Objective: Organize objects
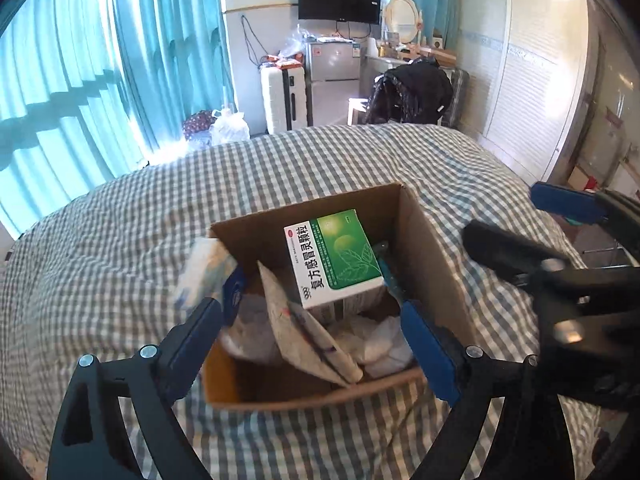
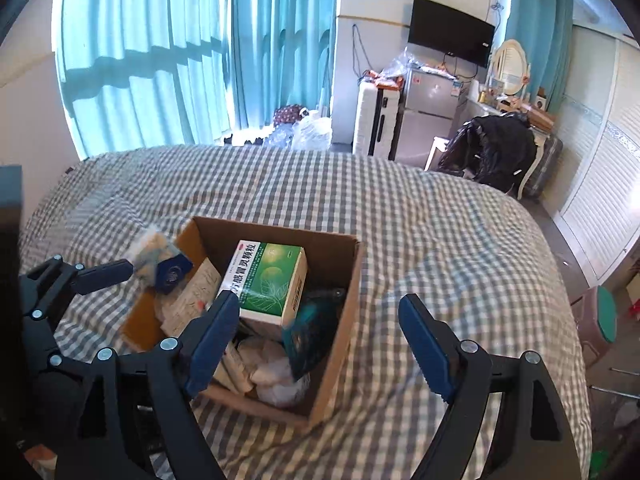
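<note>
We held both tongs apart and empty: left tongs (image 1: 316, 344) straddled the cardboard box (image 1: 430, 256) (nearer), right tongs (image 2: 320, 344) beside it.

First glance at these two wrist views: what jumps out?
The open cardboard box in the middle of the checked bedspread, with a green and white medicine box lying on top of its jumbled contents. Both the left gripper and the right gripper hang over it, jaws wide apart and holding nothing. Behind, bright teal curtains fill the window wall.
</note>
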`<state>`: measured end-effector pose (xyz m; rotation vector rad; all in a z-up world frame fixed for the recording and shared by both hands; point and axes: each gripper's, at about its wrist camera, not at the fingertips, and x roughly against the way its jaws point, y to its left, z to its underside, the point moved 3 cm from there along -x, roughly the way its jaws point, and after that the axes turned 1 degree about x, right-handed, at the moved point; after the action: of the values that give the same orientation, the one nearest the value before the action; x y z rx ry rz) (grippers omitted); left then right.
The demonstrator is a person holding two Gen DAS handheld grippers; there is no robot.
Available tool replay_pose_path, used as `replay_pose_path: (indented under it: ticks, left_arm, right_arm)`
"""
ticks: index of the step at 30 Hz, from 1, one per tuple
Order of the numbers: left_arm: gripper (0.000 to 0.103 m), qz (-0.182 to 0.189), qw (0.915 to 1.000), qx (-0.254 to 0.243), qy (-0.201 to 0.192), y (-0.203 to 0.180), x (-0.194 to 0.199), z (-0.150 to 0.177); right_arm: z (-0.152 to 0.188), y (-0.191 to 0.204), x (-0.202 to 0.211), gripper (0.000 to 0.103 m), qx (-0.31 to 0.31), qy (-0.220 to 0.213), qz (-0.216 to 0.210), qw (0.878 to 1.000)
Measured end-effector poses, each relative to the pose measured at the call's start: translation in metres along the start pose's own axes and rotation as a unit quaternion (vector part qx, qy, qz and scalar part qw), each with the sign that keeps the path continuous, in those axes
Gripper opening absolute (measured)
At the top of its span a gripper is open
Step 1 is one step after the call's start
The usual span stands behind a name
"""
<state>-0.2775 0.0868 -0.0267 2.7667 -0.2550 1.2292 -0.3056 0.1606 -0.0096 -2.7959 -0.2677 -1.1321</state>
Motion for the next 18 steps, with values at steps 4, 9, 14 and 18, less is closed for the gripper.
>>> replay_pose_path:
  ticks: [4,9,14,18]
  left_arm:
    - [0.094,-0.008,0.9997,0.011,-0.018,0.007,0.038,-0.002]
    - [0.097,-0.025,0.9983,0.019,-0.049,0.011,0.090,-0.010]
    - [0.101,-0.041,0.9951,0.022,-0.087,0.016,0.133,-0.009]
    - [0.102,-0.059,0.9914,0.020,-0.116,0.021,0.151,0.007]
  right_arm:
    - [0.000,-0.002,0.046,0.082,0.001,-0.021,-0.002,1.000]
    - [-0.003,-0.003,0.102,0.082,-0.003,-0.056,-0.004,0.998]
    - [-0.001,0.005,0.149,0.088,0.001,-0.092,0.005,0.996]
    - [0.018,0.015,0.171,0.092,0.012,-0.121,0.036,0.992]
